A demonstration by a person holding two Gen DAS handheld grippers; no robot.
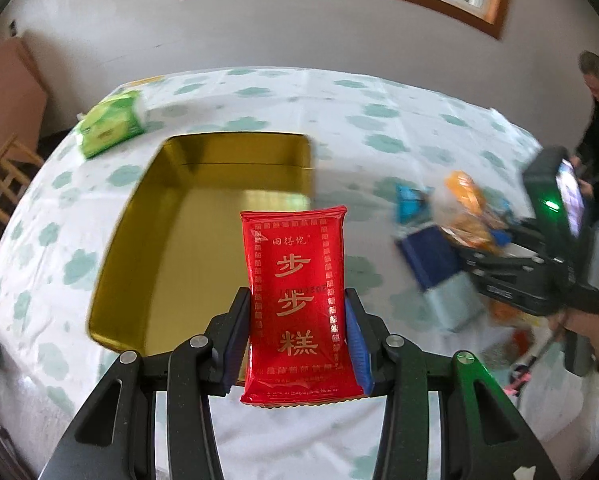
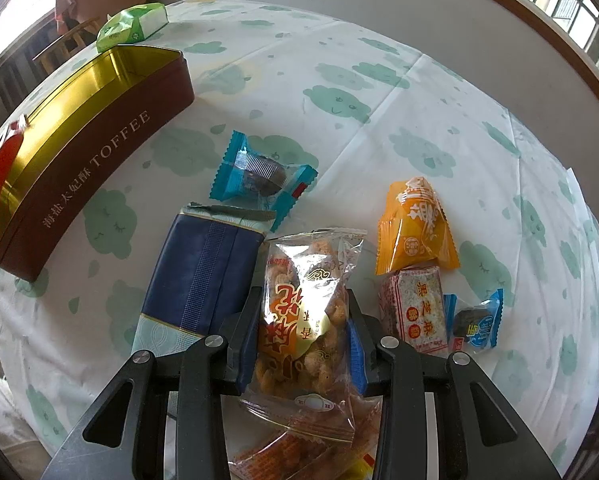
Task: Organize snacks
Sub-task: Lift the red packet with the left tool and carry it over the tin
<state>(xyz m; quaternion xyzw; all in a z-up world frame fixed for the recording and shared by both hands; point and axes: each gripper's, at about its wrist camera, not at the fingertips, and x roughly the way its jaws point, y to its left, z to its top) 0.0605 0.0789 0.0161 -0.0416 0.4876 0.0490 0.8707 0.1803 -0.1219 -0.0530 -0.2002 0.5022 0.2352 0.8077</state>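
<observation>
The left gripper [image 1: 298, 328] clamps a glossy red packet [image 1: 297, 304] (gold characters) upright; the gold-lined tin [image 1: 147, 216] lies at 11 o'clock. The right gripper [image 2: 304, 336] pinches a clear bag [image 2: 307, 312] of golden fried bits, the navy pouch [image 2: 197, 272] at 9 o'clock.

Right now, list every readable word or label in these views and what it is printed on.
"TOFFEE", beside Chinese "海盐太妃酥": side of the brown tin.
"步步糕": red packet clamped in the left gripper.
Clear fried-snack bag in the right gripper: large characters, creased, unreadable.
Orange packet, white-red packet: print too small.
</observation>
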